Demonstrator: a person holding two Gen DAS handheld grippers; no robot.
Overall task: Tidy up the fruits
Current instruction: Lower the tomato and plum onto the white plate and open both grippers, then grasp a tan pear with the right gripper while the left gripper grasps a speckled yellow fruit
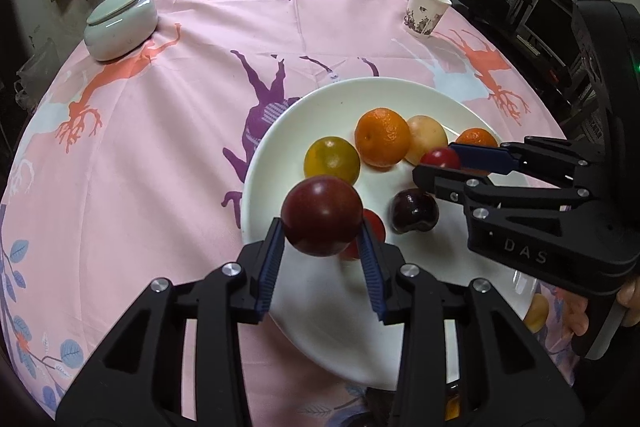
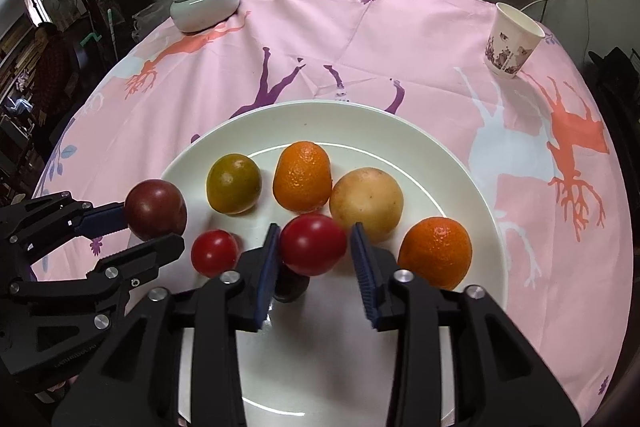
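Where the right view hides it, a dark plum (image 1: 414,210) shows.

in the left wrist view the small red fruit (image 1: 374,227) is mostly hidden behind the dark red plum (image 1: 322,221) and one blue pad (image 1: 370,263) of the left gripper (image 1: 320,259) — only a sliver shows. the far orange (image 1: 476,138) is half covered by the right gripper (image 1: 448,167), as is the red fruit (image 1: 440,158) between its fingers. a yellowish fruit (image 1: 537,313) off the plate (image 1: 340,99) is blurred. in the right wrist view a dark fruit (image 2: 292,285) hides under the red one (image 2: 313,243) — kind unclear
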